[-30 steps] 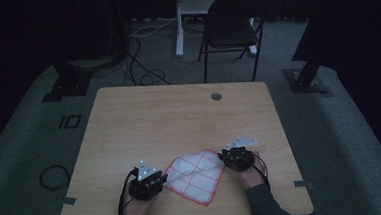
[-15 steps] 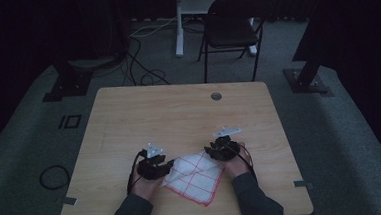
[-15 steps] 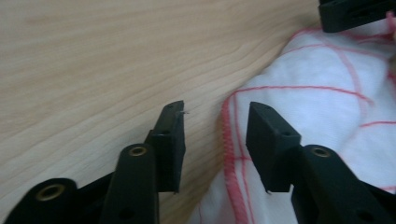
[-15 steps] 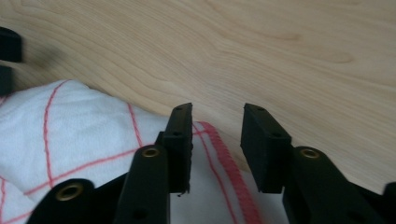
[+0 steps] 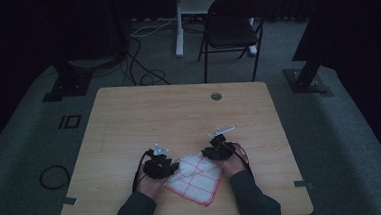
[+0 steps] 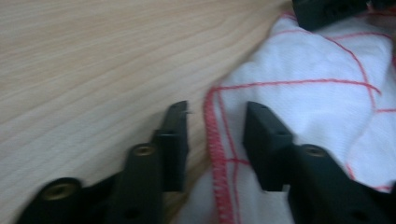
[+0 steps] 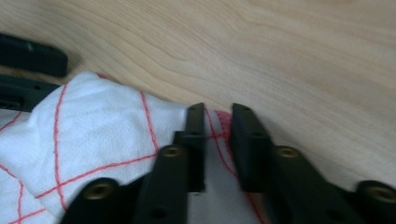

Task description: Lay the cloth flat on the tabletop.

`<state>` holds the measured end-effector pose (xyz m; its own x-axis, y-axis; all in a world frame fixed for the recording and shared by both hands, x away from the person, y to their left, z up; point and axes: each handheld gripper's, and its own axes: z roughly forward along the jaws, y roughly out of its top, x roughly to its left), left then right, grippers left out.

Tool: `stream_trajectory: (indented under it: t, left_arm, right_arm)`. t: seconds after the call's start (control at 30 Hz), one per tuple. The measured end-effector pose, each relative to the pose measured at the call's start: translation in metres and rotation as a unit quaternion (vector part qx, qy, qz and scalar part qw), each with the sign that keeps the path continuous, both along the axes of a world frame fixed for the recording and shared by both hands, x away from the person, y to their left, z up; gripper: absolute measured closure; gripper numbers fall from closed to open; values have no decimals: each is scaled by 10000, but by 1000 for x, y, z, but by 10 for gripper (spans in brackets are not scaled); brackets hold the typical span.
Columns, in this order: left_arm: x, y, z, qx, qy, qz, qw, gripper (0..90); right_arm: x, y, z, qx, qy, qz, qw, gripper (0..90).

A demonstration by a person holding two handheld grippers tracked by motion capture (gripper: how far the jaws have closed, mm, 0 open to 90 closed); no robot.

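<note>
Your cloth [image 5: 195, 177] lies on the near part of the bench [image 5: 179, 113], between your two hands, white with a red grid and a red stitched hem. Its far part is bunched up, while the near corner lies flat towards the bench's near edge.

Your left tool [image 5: 160, 165] sits at the cloth's left side. In the left gripper view that tool [image 6: 215, 123] has its jaws parted, the hem running up the gap between them; one jaw is over bare wood, the other over the cloth [image 6: 317, 102]. Nothing is pinched there.

Your right tool [image 5: 216, 150] is at the cloth's far right corner. In the right gripper view this tool [image 7: 217, 126] has its jaws drawn close, with a narrow gap, and the red hem of the cloth [image 7: 93, 126] sits in that gap. Whether the jaws actually bite the hem, I cannot tell.

A chair [image 5: 236, 27] stands on the floor beyond the bench's far edge.
</note>
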<state>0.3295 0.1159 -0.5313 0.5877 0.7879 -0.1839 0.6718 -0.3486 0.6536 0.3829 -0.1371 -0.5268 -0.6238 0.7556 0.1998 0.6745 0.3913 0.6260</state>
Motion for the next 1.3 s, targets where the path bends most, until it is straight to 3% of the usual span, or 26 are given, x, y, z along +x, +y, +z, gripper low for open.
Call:
stream_trajectory:
  t: [0.1,0.13,0.17,0.3,0.33,0.37,0.4,0.47,0.53,0.63,0.73,0.77,0.87,0.97,1.13,1.3]
  left_arm:
    - [-3,-3,3,85,-151,-11,9999,808]
    - [-5,-3,6,68,-247,-5,9997,808]
    - [-5,-3,9,52,-295,2,9996,870]
    - [-6,-1,17,70,-420,4,9991,900]
    - [-5,0,18,89,-408,30,9991,900]
    - [-4,1,17,66,-387,60,9992,898]
    - [-2,1,16,36,-353,79,9993,825]
    - [0,1,13,-43,-286,64,9996,752]
    - [1,-3,10,8,-278,15,9996,694]
    - [3,-8,5,89,-245,-23,9997,623]
    - [5,-11,2,119,-140,8,9998,611]
    - [5,-11,2,141,-107,-14,9998,627]
    - [4,-16,1,156,-79,-123,9998,774]
    - [2,-19,4,269,-199,-133,9994,866]
    - [-3,-18,16,294,-488,-37,9984,877]
    - [-4,-15,30,307,-860,93,9958,879]
  right_arm:
    - [-2,1,4,-43,-179,10,9998,881]
    - [-3,1,7,-7,-255,0,9997,892]
    - [-4,0,12,32,-410,-2,9992,900]
    - [-4,0,22,92,-617,-23,9981,900]
    - [-3,1,23,92,-576,-6,9983,887]
    - [-2,2,23,88,-527,29,9986,810]
    - [0,3,21,64,-466,26,9989,735]
    - [3,5,14,-48,-316,-31,9995,674]
    - [5,8,6,-120,-192,-38,9997,642]
    - [5,13,-2,-249,-124,38,9996,654]
    - [3,15,-2,-298,-146,88,9994,715]
    - [1,17,-2,-339,-136,166,9992,803]
    - [0,18,-1,-389,-204,219,9988,865]
    - [-3,18,4,-366,-410,206,9983,870]
    - [-5,12,18,-113,-729,71,9972,869]
    - [-3,9,31,91,-979,-34,9952,870]
